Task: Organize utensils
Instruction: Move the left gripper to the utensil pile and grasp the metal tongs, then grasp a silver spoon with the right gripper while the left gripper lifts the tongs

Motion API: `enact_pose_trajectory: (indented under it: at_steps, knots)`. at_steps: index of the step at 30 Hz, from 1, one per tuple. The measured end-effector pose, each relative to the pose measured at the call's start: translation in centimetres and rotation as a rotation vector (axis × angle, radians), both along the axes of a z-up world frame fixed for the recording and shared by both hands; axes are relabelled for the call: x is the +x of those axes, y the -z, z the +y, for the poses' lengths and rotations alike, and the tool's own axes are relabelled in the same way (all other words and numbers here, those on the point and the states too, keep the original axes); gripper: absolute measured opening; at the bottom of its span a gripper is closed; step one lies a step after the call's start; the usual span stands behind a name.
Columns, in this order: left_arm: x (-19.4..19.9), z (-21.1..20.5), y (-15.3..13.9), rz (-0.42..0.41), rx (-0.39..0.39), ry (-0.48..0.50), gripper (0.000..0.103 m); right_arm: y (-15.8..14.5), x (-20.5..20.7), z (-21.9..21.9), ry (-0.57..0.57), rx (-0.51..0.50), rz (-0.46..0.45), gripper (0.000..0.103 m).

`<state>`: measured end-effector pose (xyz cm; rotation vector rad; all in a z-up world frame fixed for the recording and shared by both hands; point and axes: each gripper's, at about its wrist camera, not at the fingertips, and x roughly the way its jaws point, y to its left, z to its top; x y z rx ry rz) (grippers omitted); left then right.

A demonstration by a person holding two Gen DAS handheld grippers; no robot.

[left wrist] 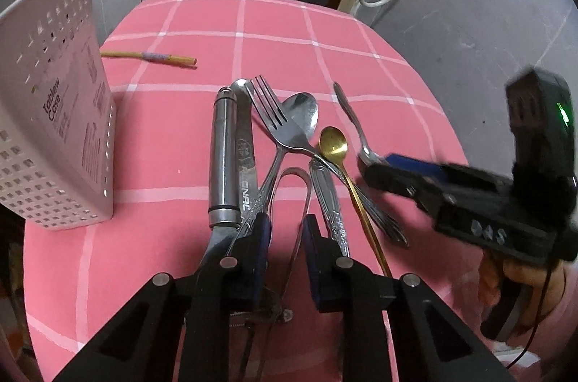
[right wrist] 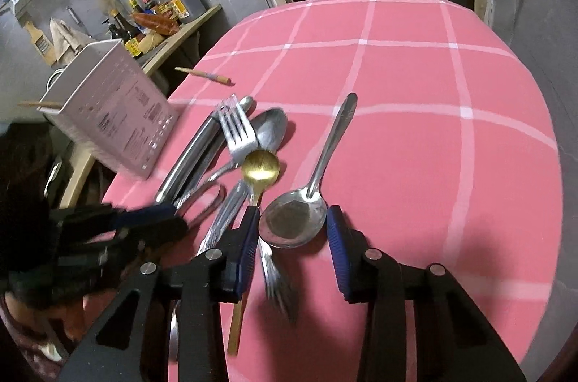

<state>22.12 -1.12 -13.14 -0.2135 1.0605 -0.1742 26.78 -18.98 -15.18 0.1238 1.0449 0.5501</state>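
A pile of cutlery lies on the pink checked tablecloth [left wrist: 188, 31]: a steel-handled knife [left wrist: 224, 165], a fork [left wrist: 274, 118], a large spoon [left wrist: 301, 114], a gold teaspoon [left wrist: 334, 140] and a thin wire-loop tool [left wrist: 290, 172]. My left gripper [left wrist: 287, 226] points down at the pile, its blue pads against both sides of the wire loop. Apart to the right lies a steel spoon [right wrist: 292, 223]. My right gripper [right wrist: 292, 219] has its pads touching both edges of that spoon's bowl. The right gripper [left wrist: 372, 165] also shows in the left wrist view, and the left gripper [right wrist: 173, 217], blurred, in the right wrist view.
A white perforated cutlery case [left wrist: 54, 129] stands at the table's left edge, one chopstick end [right wrist: 36, 105] sticking out of it. A wooden chopstick [left wrist: 151, 56] lies behind the pile. A shelf with bottles [right wrist: 162, 9] is beyond the table. A hand [left wrist: 523, 280] holds the right gripper.
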Motion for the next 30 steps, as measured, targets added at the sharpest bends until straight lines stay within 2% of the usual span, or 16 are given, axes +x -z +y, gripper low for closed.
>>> enact_pose_trajectory:
  at_steps: [2, 5, 9, 14, 21, 26, 29, 30]
  knots:
    - [0.1, 0.3, -0.1, 0.025, -0.028, -0.014, 0.018, -0.1, -1.2, -0.6, -0.007, -0.009, 0.033, 0.032]
    - [0.0, 0.3, 0.0, 0.045, -0.029, -0.006, 0.018, 0.1, -2.3, -1.6, -0.023, -0.005, 0.083, 0.032]
    - [0.1, 0.5, 0.1, 0.067, -0.045, 0.000, 0.018, 0.0, -2.0, -2.3, -0.026, -0.017, 0.075, 0.034]
    - [0.7, 0.6, 0.0, 0.091, -0.041, 0.030, 0.018, -0.6, 1.3, -2.0, -0.018, 0.007, 0.045, 0.034]
    - [0.9, 0.3, 0.0, 0.097, -0.025, 0.042, 0.018, 0.0, 6.9, 0.4, -0.078, -0.005, 0.034, 0.034]
    - [1.5, 0.1, 0.0, 0.117, -0.022, 0.067, 0.019, 0.5, 9.5, 1.4, -0.122, 0.006, 0.074, 0.033]
    - [2.0, -0.4, 0.0, 0.136, -0.015, 0.102, 0.025, 1.3, 10.1, 2.0, -0.144, 0.035, 0.118, 0.028]
    - [2.2, -0.7, 0.0, 0.141, -0.017, 0.123, 0.031, 1.4, 10.1, 2.1, -0.149, 0.046, 0.130, 0.022]
